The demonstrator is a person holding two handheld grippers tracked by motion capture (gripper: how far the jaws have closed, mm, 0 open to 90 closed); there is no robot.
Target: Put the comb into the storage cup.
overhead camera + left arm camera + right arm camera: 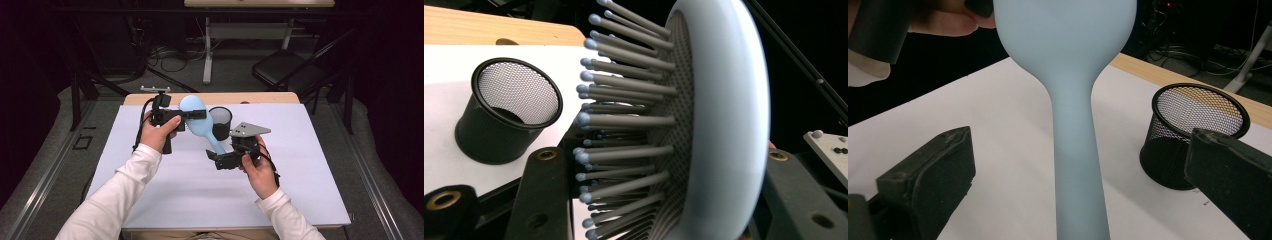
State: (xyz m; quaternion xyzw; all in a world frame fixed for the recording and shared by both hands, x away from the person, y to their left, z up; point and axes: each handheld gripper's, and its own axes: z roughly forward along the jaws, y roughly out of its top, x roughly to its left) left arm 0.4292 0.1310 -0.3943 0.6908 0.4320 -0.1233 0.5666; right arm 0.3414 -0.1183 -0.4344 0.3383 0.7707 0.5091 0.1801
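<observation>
Light blue hairbrush [198, 119] held up off the desk [300, 165], head toward the far edge, handle slanting down toward the near right. Left tool [192, 114] clamped on the brush head: in the left gripper view one jaw against the bristle side, the other against the smooth back, bristles [624, 120] pointing out to the left. Left hand [160, 131] wrapped round the tool's grip, above the desk's left half.

Right tool [214, 155] spread wide at the end of the handle. In the right gripper view handle [1075, 165] standing between the two jaws with clear gaps on both sides, touching neither. Nothing gripped there. Right hand [260, 170] holding that tool from below, grey three-cornered plate [248, 130] on top.

Black mesh cup [220, 122] upright on the desk, just beside the brush on its right, open mouth up, close to the far edge. Seen empty in the left gripper view [509, 110].

White sheet [190, 195] covering most of the desk, a strip of bare wood [260, 98] left along the far edge. Broad open room on the sheet toward the near edge and both near corners; right side past the right hand likewise open. Tight only around cup, brush and the two tools.
</observation>
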